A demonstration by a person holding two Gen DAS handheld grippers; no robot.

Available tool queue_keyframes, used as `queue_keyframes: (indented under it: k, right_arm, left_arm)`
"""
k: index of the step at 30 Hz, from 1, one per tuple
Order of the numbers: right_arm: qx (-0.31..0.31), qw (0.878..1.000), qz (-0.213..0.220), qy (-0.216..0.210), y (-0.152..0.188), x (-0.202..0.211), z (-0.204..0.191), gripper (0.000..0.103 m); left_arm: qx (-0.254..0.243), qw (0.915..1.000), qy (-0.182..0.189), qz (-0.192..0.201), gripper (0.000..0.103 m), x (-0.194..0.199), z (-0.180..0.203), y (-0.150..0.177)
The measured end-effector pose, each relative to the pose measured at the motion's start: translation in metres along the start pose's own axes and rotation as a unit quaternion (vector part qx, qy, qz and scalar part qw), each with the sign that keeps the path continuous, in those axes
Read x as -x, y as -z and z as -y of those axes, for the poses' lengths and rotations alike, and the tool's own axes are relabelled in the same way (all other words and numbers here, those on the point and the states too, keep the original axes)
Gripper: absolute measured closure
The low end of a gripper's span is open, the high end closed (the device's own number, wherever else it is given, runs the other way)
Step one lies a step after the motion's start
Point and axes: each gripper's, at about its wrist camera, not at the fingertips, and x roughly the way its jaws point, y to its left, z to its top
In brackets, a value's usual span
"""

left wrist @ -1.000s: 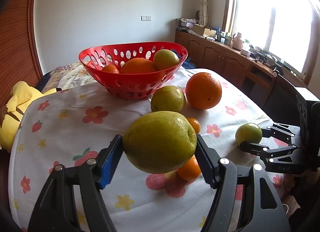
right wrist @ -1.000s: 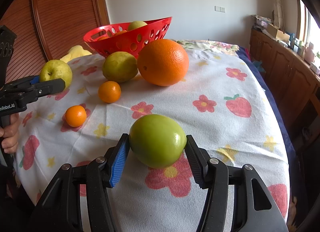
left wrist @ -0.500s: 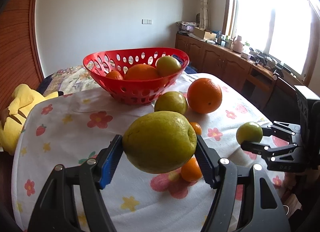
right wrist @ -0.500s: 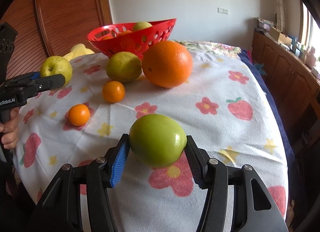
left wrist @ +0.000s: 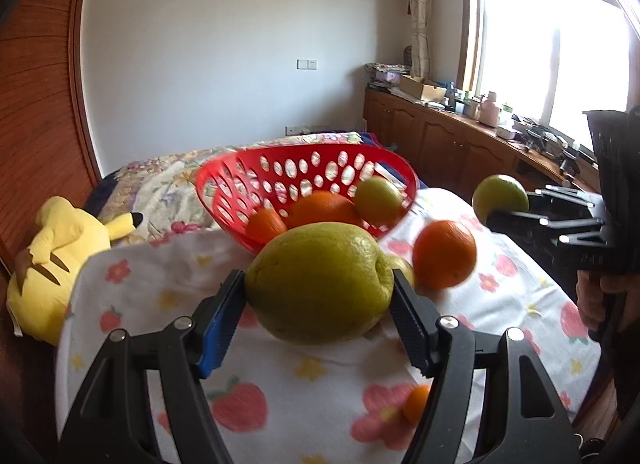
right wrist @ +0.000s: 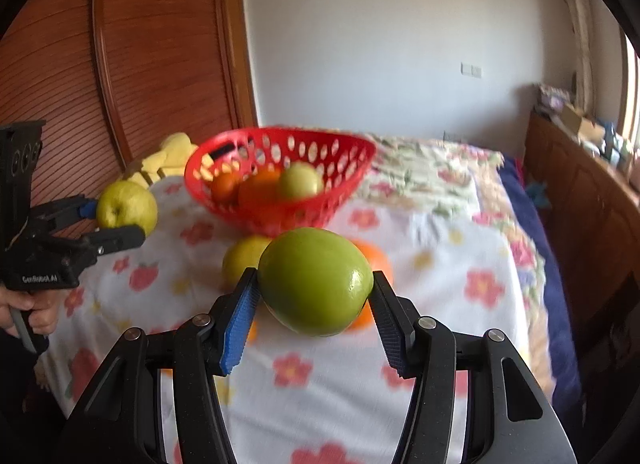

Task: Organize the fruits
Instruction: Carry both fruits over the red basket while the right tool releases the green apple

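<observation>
My left gripper (left wrist: 318, 296) is shut on a big yellow-green citrus (left wrist: 316, 280) and holds it above the table. It also shows at the left of the right wrist view (right wrist: 120, 220). My right gripper (right wrist: 314, 298) is shut on a green fruit (right wrist: 316, 280), lifted off the cloth; it also shows in the left wrist view (left wrist: 500, 200). The red basket (left wrist: 288, 172) (right wrist: 256, 144) stands ahead with two oranges and a green fruit in it. A large orange (left wrist: 444, 260) and a yellow-green fruit (right wrist: 244, 260) lie in front of it.
The table has a white flowered cloth (left wrist: 168, 304). A small orange (left wrist: 416, 404) lies near my left gripper. A yellow plush toy (left wrist: 56, 256) sits off the left edge. Wooden cabinets (left wrist: 440, 140) run along the right under the window.
Both grippers have risen with their fruits and moved towards the basket. The green fruit in the right gripper has left the cloth.
</observation>
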Motion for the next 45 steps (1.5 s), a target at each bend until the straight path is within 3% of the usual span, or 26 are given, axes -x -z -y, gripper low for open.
queue_keyframes:
  k: [14,30,45]
  right_arm:
    - [0.002,0.999,0.009,-0.037,-0.073,-0.077,0.019,0.046]
    - [0.015,0.999,-0.017,-0.045,-0.091,-0.131,0.022,0.046]
    - [0.044,0.997,-0.047,-0.031,-0.092,-0.147,0.017,0.046]
  left_arm:
    - [-0.024,0.9997,-0.009,0.001,0.033,-0.037,-0.024,-0.048]
    - [-0.037,0.9992,0.0,-0.012,0.033,-0.086,-0.032,-0.071]
    - [-0.039,0.9986,-0.006,-0.035,0.033,-0.11,-0.033,-0.067]
